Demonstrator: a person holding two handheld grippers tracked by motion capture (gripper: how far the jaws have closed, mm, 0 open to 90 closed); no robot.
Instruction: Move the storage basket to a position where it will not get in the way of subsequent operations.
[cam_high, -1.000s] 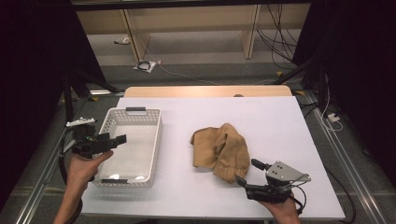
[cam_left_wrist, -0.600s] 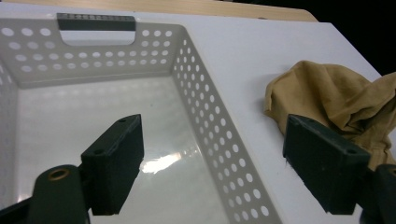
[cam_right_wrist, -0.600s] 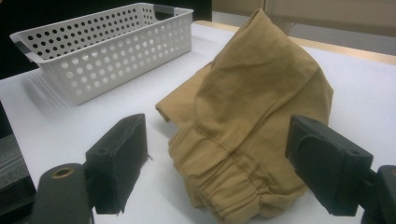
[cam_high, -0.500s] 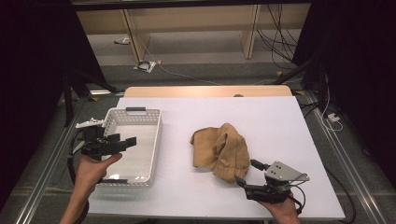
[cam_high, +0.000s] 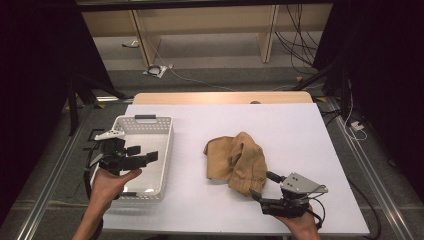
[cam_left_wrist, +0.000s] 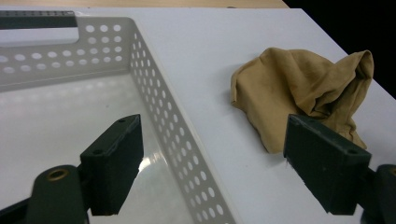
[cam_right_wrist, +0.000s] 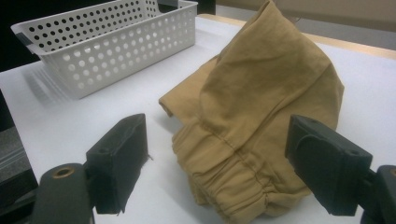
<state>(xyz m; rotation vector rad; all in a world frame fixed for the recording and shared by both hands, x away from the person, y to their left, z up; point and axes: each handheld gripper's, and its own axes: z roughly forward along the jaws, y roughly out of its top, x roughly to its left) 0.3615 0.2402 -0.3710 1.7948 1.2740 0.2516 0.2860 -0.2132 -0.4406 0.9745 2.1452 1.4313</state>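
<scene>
Tan cloth (cam_high: 236, 161) just beyond open right tongs (cam_high: 263, 185).

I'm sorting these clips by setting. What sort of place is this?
Probably a lab or recording workspace, not a home: a white-topped table on a metal frame with dark curtains around it, loose cables on the floor behind, and just a white basket and tan garment set out.
</scene>
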